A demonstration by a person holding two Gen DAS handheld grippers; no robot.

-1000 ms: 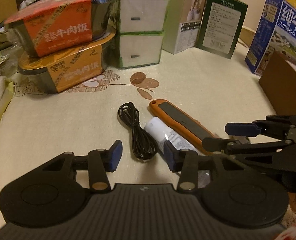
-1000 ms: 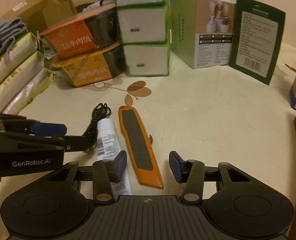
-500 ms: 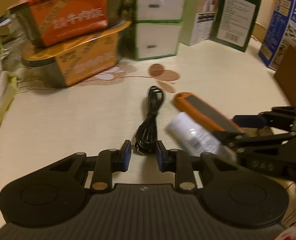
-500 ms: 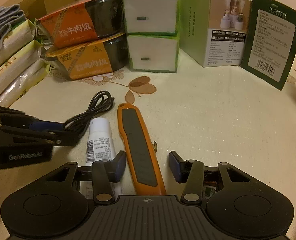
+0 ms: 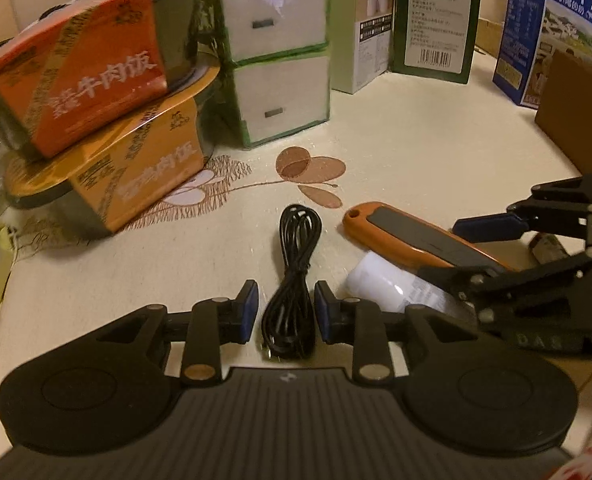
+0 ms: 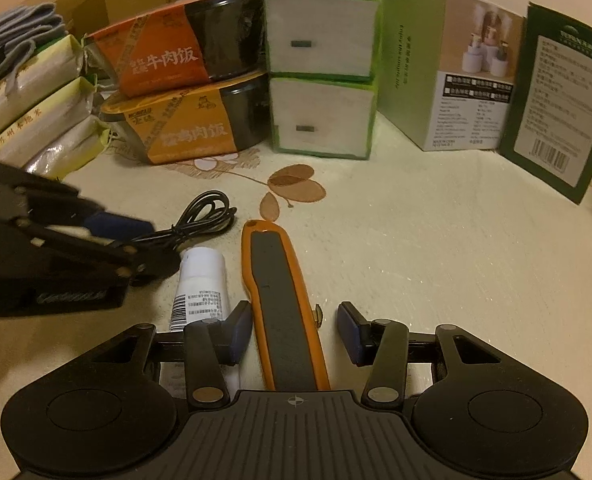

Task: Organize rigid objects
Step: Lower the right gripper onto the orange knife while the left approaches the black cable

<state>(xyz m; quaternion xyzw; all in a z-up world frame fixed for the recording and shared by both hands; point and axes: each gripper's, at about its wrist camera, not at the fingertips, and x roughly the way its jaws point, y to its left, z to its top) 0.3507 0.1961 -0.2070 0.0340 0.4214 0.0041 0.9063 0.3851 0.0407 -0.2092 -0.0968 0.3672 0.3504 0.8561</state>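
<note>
A coiled black cable (image 5: 296, 248) lies on the cream tablecloth. My left gripper (image 5: 287, 312) straddles its near end; the jaws are opening, and a thin gap shows between each pad and the cable. To its right lie a white tube (image 5: 383, 280) and an orange utility knife (image 5: 399, 228). In the right wrist view the knife (image 6: 280, 280) runs between the fingers of my right gripper (image 6: 294, 334), which is open, its pads clear of the knife's sides. The tube (image 6: 202, 276) lies just left of that gripper, and the cable (image 6: 200, 220) is further left.
Two stacked orange food bowls (image 5: 96, 80), green-wrapped tissue packs (image 5: 280, 60), a green box (image 5: 431, 16) and a blue milk carton (image 5: 555, 20) line the back. A brown cardboard edge (image 5: 575, 120) stands at the right. Long packets (image 6: 28, 100) lie at the left.
My left gripper has shifted from beside the cable to over it, and its jaws have narrowed around it. The right gripper has come forward and down along the knife.
</note>
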